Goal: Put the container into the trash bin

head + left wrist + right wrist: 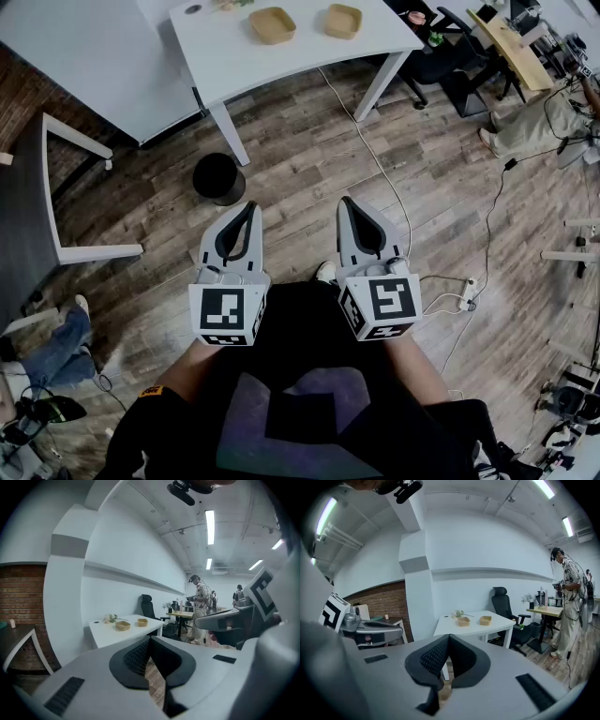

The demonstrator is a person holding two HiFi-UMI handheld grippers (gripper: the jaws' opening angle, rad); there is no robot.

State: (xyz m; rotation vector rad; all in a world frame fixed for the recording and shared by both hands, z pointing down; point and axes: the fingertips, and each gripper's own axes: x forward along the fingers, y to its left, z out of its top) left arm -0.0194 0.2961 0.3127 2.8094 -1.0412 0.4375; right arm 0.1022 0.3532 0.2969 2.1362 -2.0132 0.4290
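- the left gripper (249, 207) has its jaws pressed together with nothing between them. its own view shows only floorboards past the dark pads, so it carries nothing.
- the right gripper (346, 202) is likewise closed and empty. the two are held side by side in front of the person's body, tipped a little downward and aimed toward the table, which reads as a ready stance before any reach.
- just ahead of the left gripper, on the wooden floor (309, 159), stands the black trash bin (217, 178), beside a leg of the white table (281, 61). it is low and open-topped, so it looks handy for a drop once something is carried off the table.
- the task's thing is on that table, well apart from both grippers: a first container (272, 25) and a second container (343, 21), both tan, sit side by side on its top. i cannot tell which one is meant.
- judged from this, the task has not begun: the person would need to step nearer and open a gripper first.
- a white cable (375, 159) trails across the floor between the person and the table, a possible snag underfoot.
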